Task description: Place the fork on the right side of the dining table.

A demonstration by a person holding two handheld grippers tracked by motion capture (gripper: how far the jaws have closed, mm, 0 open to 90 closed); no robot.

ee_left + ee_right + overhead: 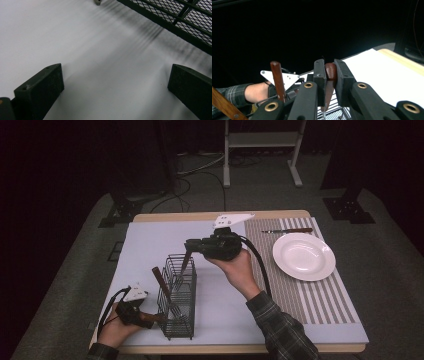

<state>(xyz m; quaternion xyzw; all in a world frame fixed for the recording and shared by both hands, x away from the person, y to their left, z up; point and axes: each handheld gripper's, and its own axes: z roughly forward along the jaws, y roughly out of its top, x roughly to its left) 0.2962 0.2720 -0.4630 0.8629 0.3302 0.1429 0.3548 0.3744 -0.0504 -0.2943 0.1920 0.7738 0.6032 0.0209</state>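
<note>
A black wire cutlery basket [178,296] stands on the pale mat [150,245] at the front left. My right gripper [190,246] is above the basket's far end, shut on the brown wooden handle of a utensil [331,71] whose lower part reaches down into the basket. A second wooden-handled utensil [161,283] leans upright in the basket. My left gripper [150,317] rests low at the basket's near left corner. In the left gripper view its jaws [115,75] stand wide apart over bare mat, with the basket's mesh wall [180,20] beside them.
A white plate [303,256] sits on a striped placemat [320,300] at the right. A wooden-handled knife [287,230] lies just behind the plate. The table's wooden edge [200,215] runs along the back, with dark floor, cables and stands beyond.
</note>
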